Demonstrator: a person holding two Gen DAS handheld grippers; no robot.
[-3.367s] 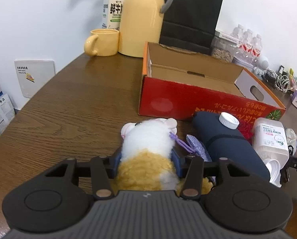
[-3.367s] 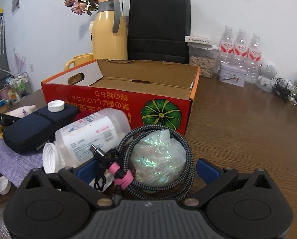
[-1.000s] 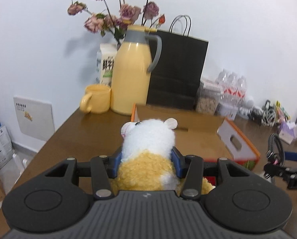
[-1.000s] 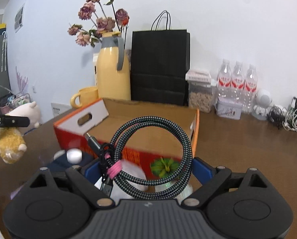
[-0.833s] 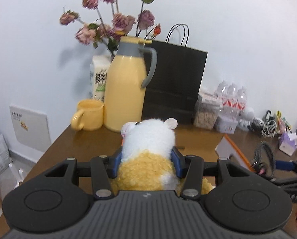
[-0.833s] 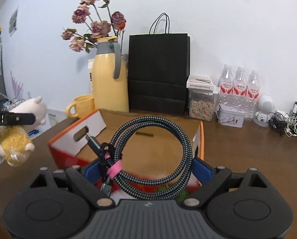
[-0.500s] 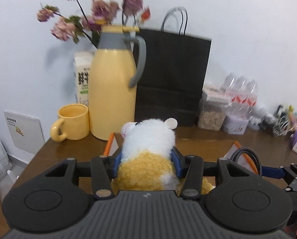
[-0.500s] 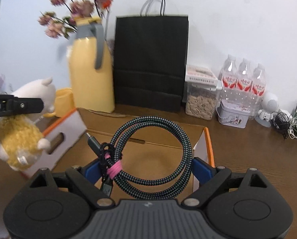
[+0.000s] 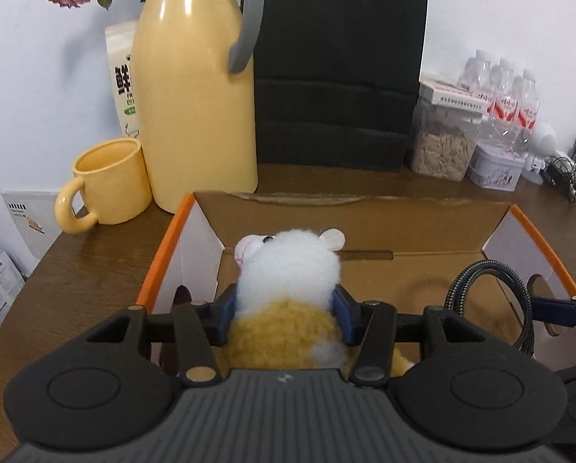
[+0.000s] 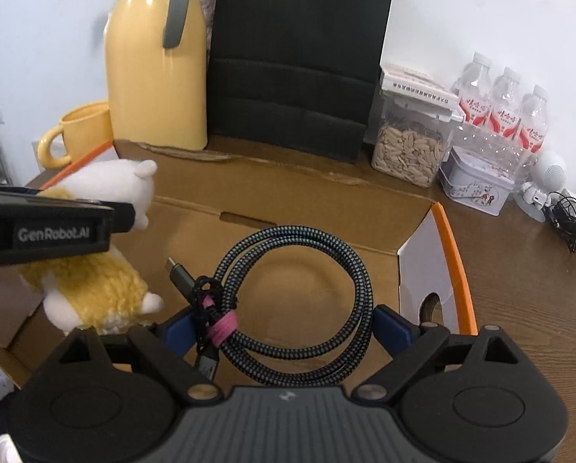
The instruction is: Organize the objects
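Your left gripper (image 9: pixel 286 308), jaws easing apart around the plush toy (image 9: pixel 288 270), hangs over the cardboard box's (image 9: pixel 365 208) left end, while your right gripper (image 10: pixel 288 328) pinches the coiled cable (image 10: pixel 299 301) above its right end, floor directly below both.

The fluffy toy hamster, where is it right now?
The toy hamster is between the opening left gripper pads, above the cardboard box, left of the coiled cable.

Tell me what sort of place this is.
Probably an office or home work desk: a brown wooden table against a white wall, holding a yellow thermos jug, bottled water and tangled charger cables.
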